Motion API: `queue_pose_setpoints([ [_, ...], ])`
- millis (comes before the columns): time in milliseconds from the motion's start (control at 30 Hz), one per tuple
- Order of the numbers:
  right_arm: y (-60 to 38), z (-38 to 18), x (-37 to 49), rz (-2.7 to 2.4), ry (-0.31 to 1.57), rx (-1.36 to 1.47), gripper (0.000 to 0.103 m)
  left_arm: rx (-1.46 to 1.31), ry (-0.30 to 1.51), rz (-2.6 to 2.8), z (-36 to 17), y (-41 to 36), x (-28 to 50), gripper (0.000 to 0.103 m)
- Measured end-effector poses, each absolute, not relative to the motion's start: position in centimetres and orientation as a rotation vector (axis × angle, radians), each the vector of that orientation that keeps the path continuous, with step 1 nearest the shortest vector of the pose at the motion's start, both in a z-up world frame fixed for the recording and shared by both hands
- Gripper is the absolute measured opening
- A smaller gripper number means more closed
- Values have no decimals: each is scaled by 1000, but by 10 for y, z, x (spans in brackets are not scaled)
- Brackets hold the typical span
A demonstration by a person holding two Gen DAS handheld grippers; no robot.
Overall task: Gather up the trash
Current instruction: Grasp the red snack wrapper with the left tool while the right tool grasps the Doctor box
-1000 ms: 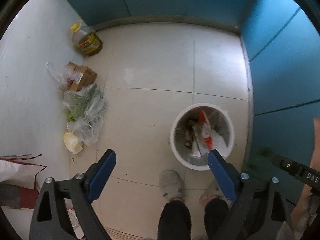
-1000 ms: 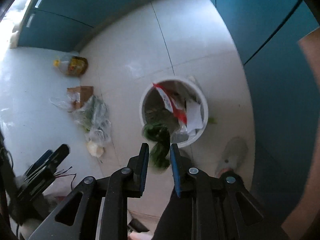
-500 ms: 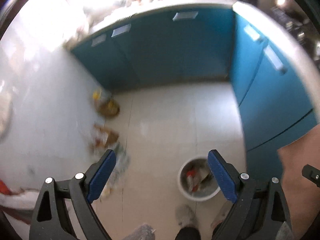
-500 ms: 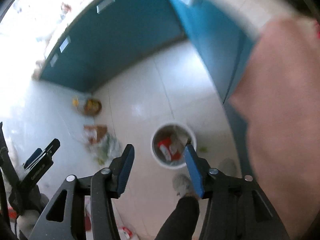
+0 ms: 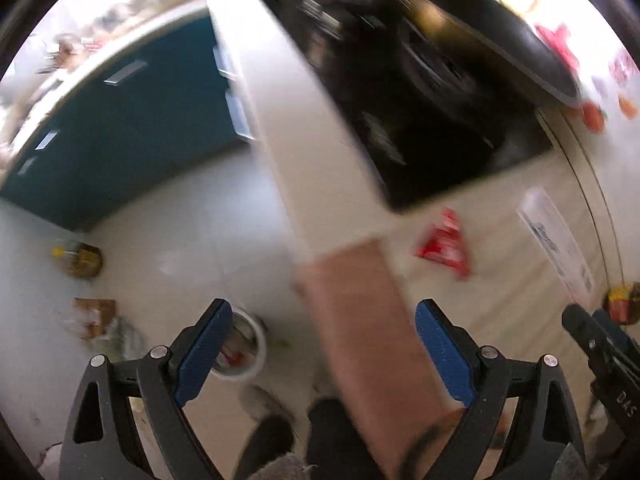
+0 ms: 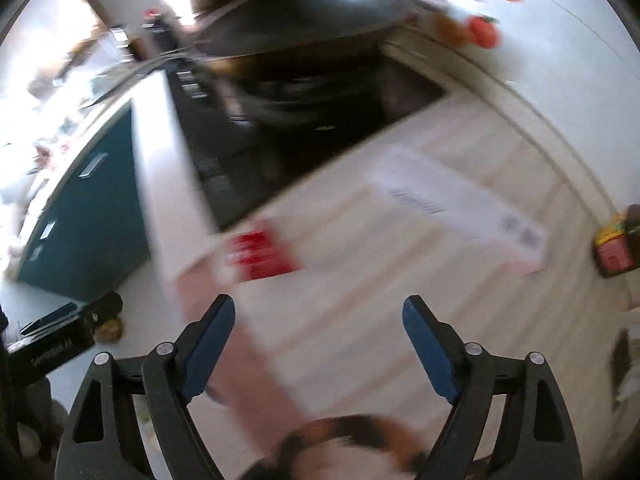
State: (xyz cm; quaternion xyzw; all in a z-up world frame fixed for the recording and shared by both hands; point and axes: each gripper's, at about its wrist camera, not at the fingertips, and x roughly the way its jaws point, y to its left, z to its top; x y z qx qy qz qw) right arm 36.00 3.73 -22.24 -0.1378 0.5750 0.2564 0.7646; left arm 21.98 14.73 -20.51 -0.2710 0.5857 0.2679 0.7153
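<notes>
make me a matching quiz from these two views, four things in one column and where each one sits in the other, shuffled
Things:
1. red wrapper
2. white bucket
3. oil bottle
4. white paper

Places:
A. on the floor, by the blue cabinets
B. on the counter, just beside the black hob
C. on the floor, under the left gripper's finger
D. on the counter, farther from the hob

Pairs: 1-B, 2-C, 3-A, 4-D

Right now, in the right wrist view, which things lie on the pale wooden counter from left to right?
Red snack packet → white printed paper sheet → small red and yellow box at the right edge.
</notes>
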Motion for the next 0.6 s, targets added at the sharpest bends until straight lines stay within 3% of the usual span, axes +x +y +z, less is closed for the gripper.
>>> queue_pose_setpoints([
  [300,7,-268,469,478,1297,-579,88,-393,1378,702,-221,114,318,94],
  [600,39,-337,514,598,1358,-889,88,-331,1419,774,-242,110,342,94],
])
